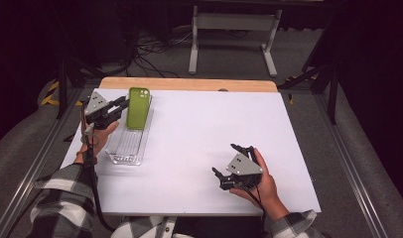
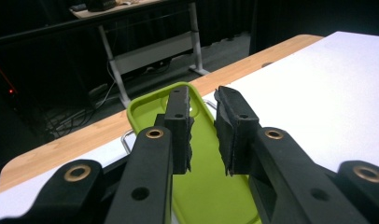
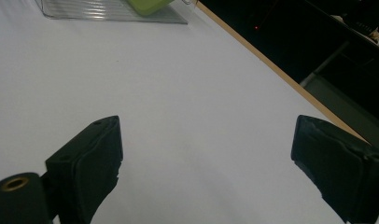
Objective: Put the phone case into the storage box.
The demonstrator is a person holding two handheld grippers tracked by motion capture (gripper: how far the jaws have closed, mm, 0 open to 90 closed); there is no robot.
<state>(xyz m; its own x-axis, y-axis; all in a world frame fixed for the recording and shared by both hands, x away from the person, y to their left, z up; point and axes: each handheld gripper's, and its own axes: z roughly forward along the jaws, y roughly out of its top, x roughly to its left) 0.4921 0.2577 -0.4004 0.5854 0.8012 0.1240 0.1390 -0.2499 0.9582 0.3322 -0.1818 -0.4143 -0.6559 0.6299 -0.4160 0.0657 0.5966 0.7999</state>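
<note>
A green phone case lies slanted, its lower end in a clear ribbed tray and its upper end on the tray's far rim. My left gripper sits at the case's left edge. In the left gripper view its jaws are shut down to a narrow slit, nothing is gripped, and my left gripper hovers over the green case. My right gripper rests low over the white table at the front right. In the right gripper view my right gripper is open wide and empty, with the tray and case far off.
The white tabletop has a wooden strip along its far edge. Beyond it are a white metal stand and cables on the floor. Metal rails run along both table sides. Plaid sleeves enter from the bottom.
</note>
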